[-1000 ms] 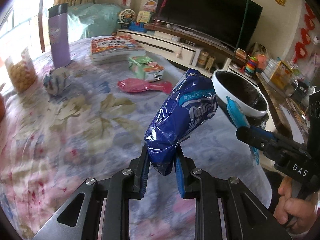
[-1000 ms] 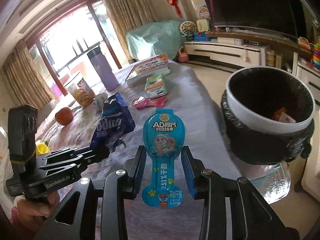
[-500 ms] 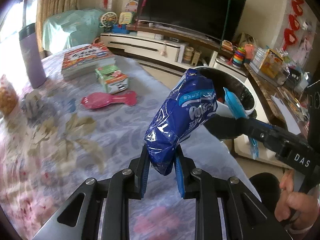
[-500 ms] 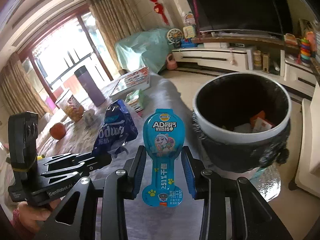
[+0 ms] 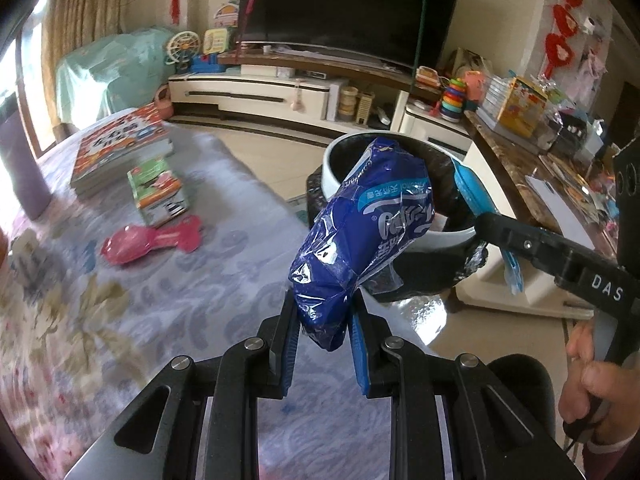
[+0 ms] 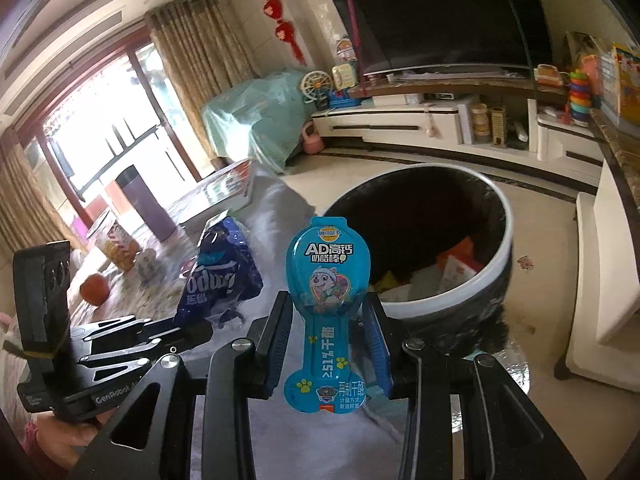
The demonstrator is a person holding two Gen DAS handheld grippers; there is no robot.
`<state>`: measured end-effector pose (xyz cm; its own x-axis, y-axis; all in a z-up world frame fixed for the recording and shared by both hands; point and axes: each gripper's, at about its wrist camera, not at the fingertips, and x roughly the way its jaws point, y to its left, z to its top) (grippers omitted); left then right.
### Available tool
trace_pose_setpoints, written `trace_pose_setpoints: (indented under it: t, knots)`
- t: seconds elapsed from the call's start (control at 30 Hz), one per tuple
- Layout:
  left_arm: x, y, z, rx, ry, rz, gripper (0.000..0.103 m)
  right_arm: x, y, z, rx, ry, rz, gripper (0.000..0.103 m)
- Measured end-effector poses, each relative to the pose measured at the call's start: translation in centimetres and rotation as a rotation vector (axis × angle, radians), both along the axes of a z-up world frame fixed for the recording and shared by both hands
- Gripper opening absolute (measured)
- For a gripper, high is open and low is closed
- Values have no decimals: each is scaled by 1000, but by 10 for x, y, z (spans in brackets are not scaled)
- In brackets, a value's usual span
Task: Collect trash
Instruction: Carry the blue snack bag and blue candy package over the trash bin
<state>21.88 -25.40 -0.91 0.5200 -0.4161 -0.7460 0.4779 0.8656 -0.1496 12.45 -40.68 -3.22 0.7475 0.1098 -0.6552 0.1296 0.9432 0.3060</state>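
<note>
Since 1 second ago both of my grippers have swung off the floral tablecloth point(image 5: 100, 320) toward the trash bin point(image 6: 496, 264); earlier the bin sat at 3 o'clock in my left view and at 2 o'clock in my right view, and now it lies close behind both loads, near 1 o'clock. More of the bin's contents show in the right view than before: orange and white scraps at the bottom. My grips have not changed.

My left gripper point(image 5: 322, 320) is clenched on the lower end of the crumpled blue wrapper point(image 5: 360, 240). Its long axis tilts from the jaws at 6 o'clock up toward 1 o'clock, and its top end overlaps the bin's white rim in this view.

My right gripper point(image 6: 326, 316) grasps the teal cheese-stick packet point(image 6: 326, 280) by its narrow stem. The packet stands upright, long axis 6 to 12 o'clock, round head up, printed face toward the camera, just left of the bin's opening.

The pink packet point(image 5: 152, 236), the small green box point(image 5: 158, 192) and the picture book point(image 5: 120, 148) remain on the cloth around 10 o'clock in my left view.
</note>
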Motion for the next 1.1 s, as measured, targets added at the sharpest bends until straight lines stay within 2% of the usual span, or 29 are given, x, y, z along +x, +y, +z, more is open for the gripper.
trace_pose_setpoints:
  t: [0.47, 1.1]
  knots:
    - [29, -35, 5, 28, 1, -45, 22, 11, -32, 0, 1, 3, -43, 37]
    - [65, -84, 11, 110, -18, -122, 22, 39, -62, -4, 7, 29, -76, 37]
